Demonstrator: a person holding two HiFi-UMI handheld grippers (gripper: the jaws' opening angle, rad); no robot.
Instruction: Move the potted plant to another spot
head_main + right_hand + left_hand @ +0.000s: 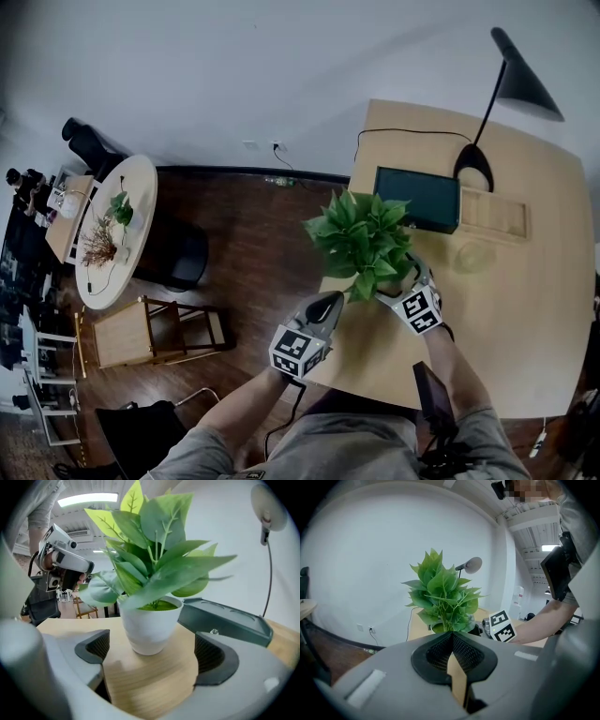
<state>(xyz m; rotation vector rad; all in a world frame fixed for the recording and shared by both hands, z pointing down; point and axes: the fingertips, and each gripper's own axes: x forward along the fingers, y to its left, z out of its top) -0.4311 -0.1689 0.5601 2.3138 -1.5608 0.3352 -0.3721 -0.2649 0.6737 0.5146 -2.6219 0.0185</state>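
Now plant [364, 242] seen in white pot [149, 623], set upright on wood table [534, 319], near table edge. Right gripper [152, 660] held low over table, jaws spread wide; pot stood just ahead of gap, touched by neither jaw. Left gripper [452, 644] held just left of plant, jaws pressed together, nothing between them. Black lamp [511, 84] and dark flat box [417, 197] seen on table behind plant.

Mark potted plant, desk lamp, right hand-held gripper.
potted plant [149, 630]: right gripper view, white pot wall.
desk lamp [525, 80]: head view, black shade.
right hand-held gripper [152, 665]: right gripper view, midway between open jaws.
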